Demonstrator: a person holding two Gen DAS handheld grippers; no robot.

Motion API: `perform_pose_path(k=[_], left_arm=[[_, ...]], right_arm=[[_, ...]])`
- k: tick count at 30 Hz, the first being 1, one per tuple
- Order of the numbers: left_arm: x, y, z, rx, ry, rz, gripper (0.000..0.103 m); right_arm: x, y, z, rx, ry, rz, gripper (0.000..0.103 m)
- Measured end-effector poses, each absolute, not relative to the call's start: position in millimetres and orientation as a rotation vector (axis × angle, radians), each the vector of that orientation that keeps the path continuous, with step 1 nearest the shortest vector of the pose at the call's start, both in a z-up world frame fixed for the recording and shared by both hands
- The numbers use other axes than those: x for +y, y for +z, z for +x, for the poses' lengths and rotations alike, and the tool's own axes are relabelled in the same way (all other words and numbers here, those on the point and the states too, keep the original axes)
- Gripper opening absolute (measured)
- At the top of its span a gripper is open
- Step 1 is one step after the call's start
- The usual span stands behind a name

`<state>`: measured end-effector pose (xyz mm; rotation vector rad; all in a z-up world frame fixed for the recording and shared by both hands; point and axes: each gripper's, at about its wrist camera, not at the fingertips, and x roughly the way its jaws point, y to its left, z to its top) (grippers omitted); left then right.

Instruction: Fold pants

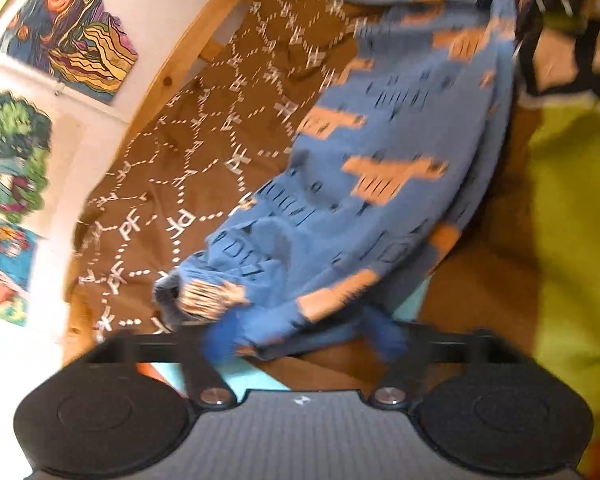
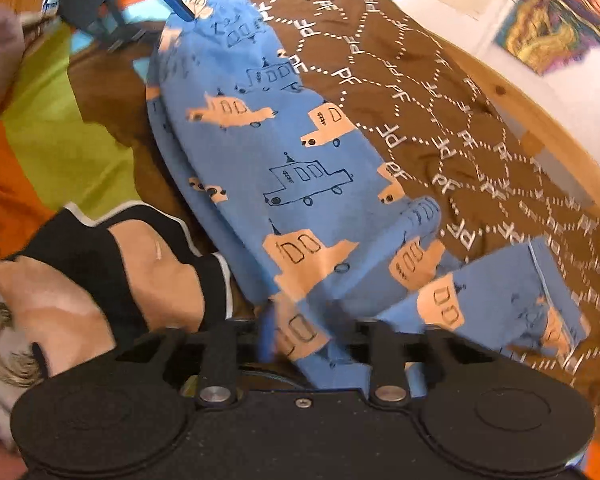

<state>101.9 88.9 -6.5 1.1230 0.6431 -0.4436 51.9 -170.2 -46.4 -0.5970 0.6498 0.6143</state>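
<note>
The pants [image 1: 384,184] are blue with orange and outlined car prints. They hang stretched between my two grippers above a brown patterned bedspread [image 1: 204,152]. My left gripper [image 1: 300,328] is shut on one end of the pants, its blue fingertips [image 1: 220,344] pinching the cloth. In the right wrist view the pants [image 2: 284,168] run from my right gripper [image 2: 312,344], shut on the near end, up to the left gripper [image 2: 180,2] at the top. A loose part [image 2: 500,300] lies on the bedspread [image 2: 440,92].
A wooden bed frame [image 1: 204,40] runs along a white wall with colourful pictures [image 1: 72,28]. A green and orange cover [image 1: 572,208] lies beside the bedspread. A person's leg in black clothing [image 2: 112,272] is at the left of the right wrist view.
</note>
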Motion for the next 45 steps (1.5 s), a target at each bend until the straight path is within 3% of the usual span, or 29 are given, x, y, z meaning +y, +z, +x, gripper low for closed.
perform_pose_path(k=[2,5,9,10,17,22,24,31,32,33,34,37,39,43,45], left_arm=[[90,1,97,0.676,-0.480,1.063,0.097],[87,12,94,0.705,-0.461,0.956,0.097],[61,29,99,0.686,-0.464,0.663,0.103],[52,31,101,0.669,-0.474,0.586,0.103],[-56,0,138,0.653,-0.678,0.210,0.103],[-99,-34,172,0.773,-0.716,-0.094,0.099],[-99,-47,179,0.814,-0.739,-0.203,0.081],[-82,-72,182,0.847,-0.728,-0.325,0.045],[-80,-73,184,0.854,-0.730,-0.344,0.036],[-79,-74,186,0.858,-0.733,-0.357,0.025],[-79,-75,187,0.861,-0.738,-0.366,0.020],[-81,-73,180,0.825,-0.743,-0.347,0.014],[-87,-70,174,0.800,-0.746,-0.304,0.009],[-94,-71,169,0.796,-0.746,-0.261,0.008],[-95,-74,168,0.795,-0.743,-0.257,0.008]], right_arm=[[-180,-44,49,0.667,0.603,-0.542,0.069],[-196,-38,42,0.672,0.547,-0.475,0.076],[-221,-30,39,0.625,0.411,-0.398,0.101],[-227,-30,41,0.615,0.377,-0.384,0.102],[-297,-25,77,0.685,0.106,-0.121,0.102],[-344,-25,81,0.704,0.055,0.111,0.102],[-355,-23,81,0.678,0.059,0.120,0.102],[-365,-12,86,0.648,0.155,0.075,0.102],[-366,-12,86,0.640,0.162,0.085,0.102],[-365,-12,88,0.640,0.165,0.092,0.099],[-363,-12,93,0.649,0.168,0.093,0.096],[-349,-9,114,0.676,0.183,0.057,0.077],[-332,-5,132,0.663,0.219,0.016,0.055],[-300,1,171,0.645,0.256,-0.031,0.052],[-284,4,195,0.639,0.257,-0.042,0.055]])
